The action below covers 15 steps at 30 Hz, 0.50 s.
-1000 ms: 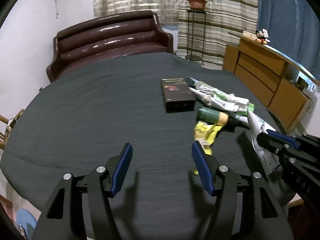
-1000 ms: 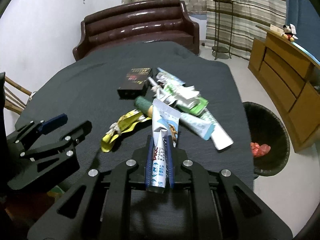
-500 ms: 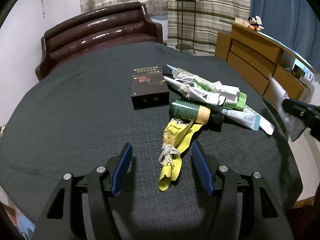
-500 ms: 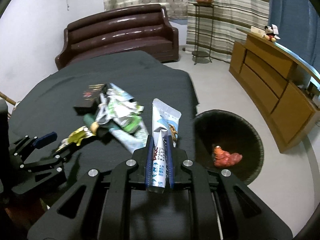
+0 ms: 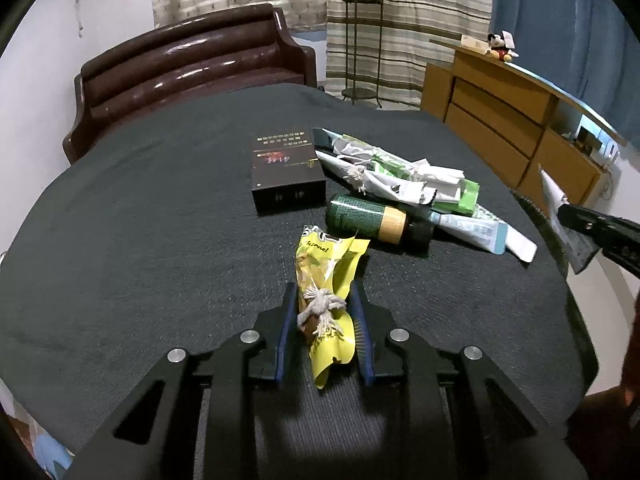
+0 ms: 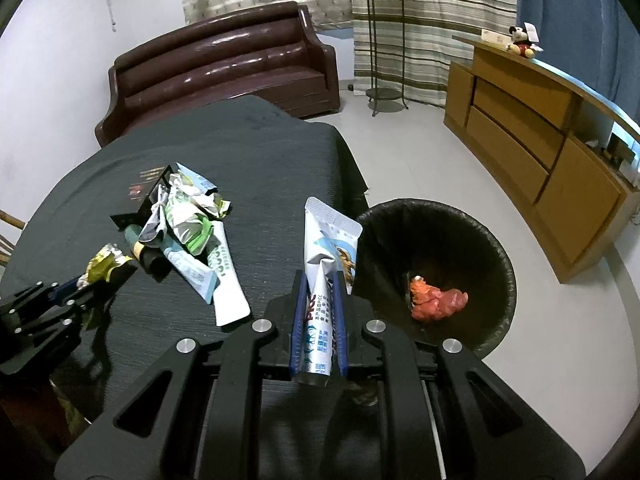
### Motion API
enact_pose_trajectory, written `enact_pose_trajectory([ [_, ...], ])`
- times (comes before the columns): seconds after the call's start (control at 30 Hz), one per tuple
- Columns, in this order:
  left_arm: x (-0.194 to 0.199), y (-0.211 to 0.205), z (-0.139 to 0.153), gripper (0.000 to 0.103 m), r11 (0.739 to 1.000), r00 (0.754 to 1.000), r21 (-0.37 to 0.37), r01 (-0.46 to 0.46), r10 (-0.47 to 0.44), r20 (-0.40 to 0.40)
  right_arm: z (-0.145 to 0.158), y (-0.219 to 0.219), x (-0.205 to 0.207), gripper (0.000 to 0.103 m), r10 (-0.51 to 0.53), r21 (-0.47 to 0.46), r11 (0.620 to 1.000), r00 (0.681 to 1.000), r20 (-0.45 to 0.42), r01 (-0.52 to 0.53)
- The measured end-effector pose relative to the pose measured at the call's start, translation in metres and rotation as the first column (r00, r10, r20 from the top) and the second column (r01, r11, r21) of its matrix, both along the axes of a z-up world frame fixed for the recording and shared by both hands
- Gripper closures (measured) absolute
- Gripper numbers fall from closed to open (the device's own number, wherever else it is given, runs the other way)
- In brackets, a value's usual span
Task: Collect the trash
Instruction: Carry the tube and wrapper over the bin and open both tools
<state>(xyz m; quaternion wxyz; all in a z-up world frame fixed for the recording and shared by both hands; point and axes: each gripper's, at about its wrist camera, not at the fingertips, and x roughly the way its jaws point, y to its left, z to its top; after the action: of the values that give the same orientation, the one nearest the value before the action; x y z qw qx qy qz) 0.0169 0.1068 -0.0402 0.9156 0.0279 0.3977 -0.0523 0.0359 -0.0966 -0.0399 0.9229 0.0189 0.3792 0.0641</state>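
My left gripper is shut on a yellow wrapper tied with white string, low over the dark table. It also shows in the right wrist view. My right gripper is shut on a white and blue tube wrapper, held at the table's right edge beside the black bin. Red trash lies in the bin. On the table lie a black box, a green bottle and a heap of crumpled wrappers.
A brown sofa stands behind the table. A wooden sideboard runs along the right wall. A plant stand is by the striped curtains. White floor surrounds the bin.
My left gripper moved forward and shut on the yellow wrapper. My right gripper carried the tube wrapper right, nearer the bin.
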Motion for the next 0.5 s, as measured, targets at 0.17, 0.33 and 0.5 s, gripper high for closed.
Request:
enact_pose_trajectory([
  [0.17, -0.009, -0.001, 0.016, 0.076, 0.999, 1.0, -0.031, 0.009, -0.008, 0.029, 0.001, -0.01, 0.002, 0.09, -0.011, -0.004, 1.0, 1.0, 0.01, 0.011],
  [0.33, -0.008, -0.017, 0.035, 0.076, 0.997, 0.996, -0.06, 0.042, -0.037, 0.082, 0.007, -0.031, 0.006, 0.09, -0.044, 0.002, 0.999, 0.999, 0.029, 0.044],
  [0.5, 0.005, -0.045, 0.046, 0.076, 0.992, 0.989, -0.088, 0.091, -0.08, 0.124, 0.015, -0.053, 0.01, 0.09, -0.084, 0.004, 0.997, 0.995, 0.054, 0.083],
])
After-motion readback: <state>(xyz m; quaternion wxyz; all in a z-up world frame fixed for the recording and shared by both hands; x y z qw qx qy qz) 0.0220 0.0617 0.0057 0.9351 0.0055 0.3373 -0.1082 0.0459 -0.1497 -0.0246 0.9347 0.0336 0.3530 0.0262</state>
